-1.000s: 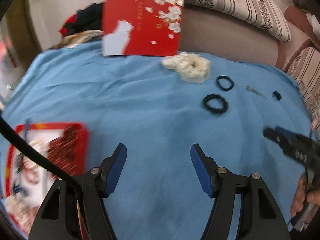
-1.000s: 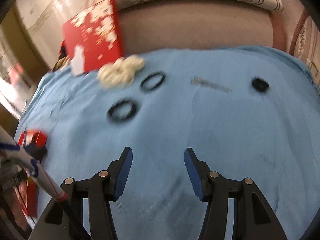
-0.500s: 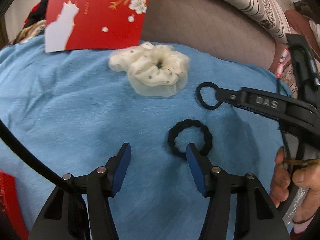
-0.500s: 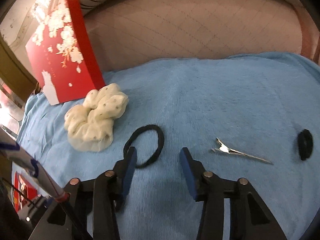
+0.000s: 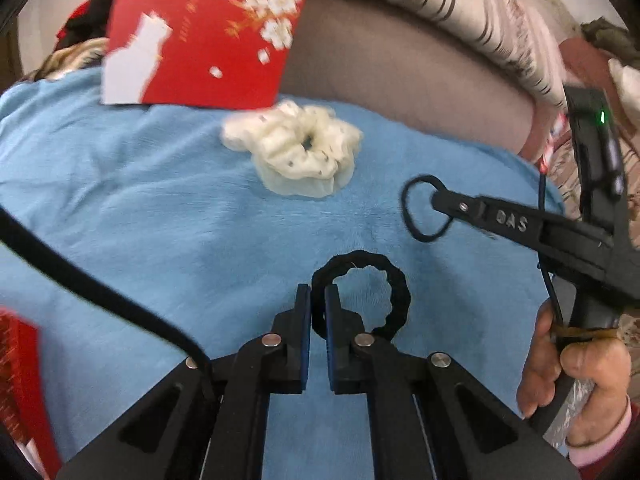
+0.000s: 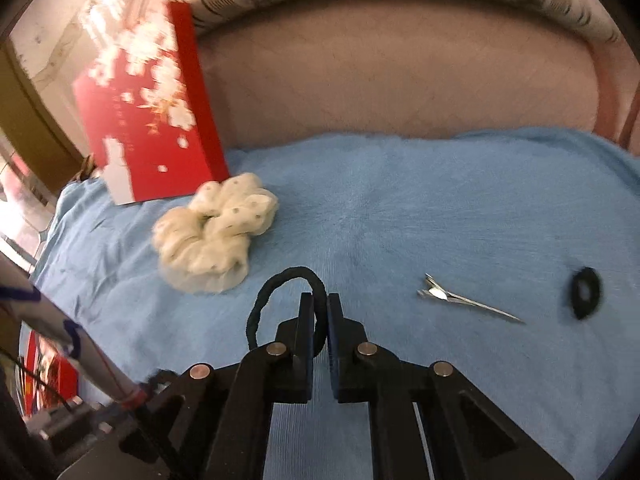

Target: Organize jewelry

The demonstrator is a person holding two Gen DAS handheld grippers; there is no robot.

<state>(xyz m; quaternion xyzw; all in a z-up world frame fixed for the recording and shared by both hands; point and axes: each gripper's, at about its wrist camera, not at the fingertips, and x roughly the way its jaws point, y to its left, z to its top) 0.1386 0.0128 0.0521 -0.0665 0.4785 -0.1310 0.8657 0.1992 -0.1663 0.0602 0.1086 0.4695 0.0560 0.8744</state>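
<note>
1. Nearest you in the left wrist view, your left gripper (image 5: 318, 300) has just been closing, and its blue-padded jaws now pinch the left side of the thick, wavy black fabric hair tie (image 5: 394, 300), which lies flat on the blue towel-like cloth (image 5: 140, 200) near its middle.
2. To the right in that view, your right hand (image 5: 576, 376) holds the handle of the other tool, which reaches in from the cloth's right edge.
3. In the right wrist view, your right gripper (image 6: 321, 312) has also just been closing; its jaws stand almost together, clamped on the right side of the thin, smooth black elastic hair band (image 6: 260, 308). The band's loop stands out to the left of the jaws, bent into an uneven oval.
4. The thin band sits just beyond and to the right of the thick tie, apart from it.
5. Right of the thin band, a slim silver metal hair clip (image 6: 460, 300) lies flat, and a small black ring-shaped tie (image 6: 586, 298) lies near the cloth's right edge.
6. Farther back, a cream dotted fabric scrunchie (image 5: 304, 156) rests near the cloth's far edge.
7. Behind it, a red box lid with white blossoms (image 5: 200, 36) leans tilted against the grey-brown sofa back (image 6: 400, 68).
</note>
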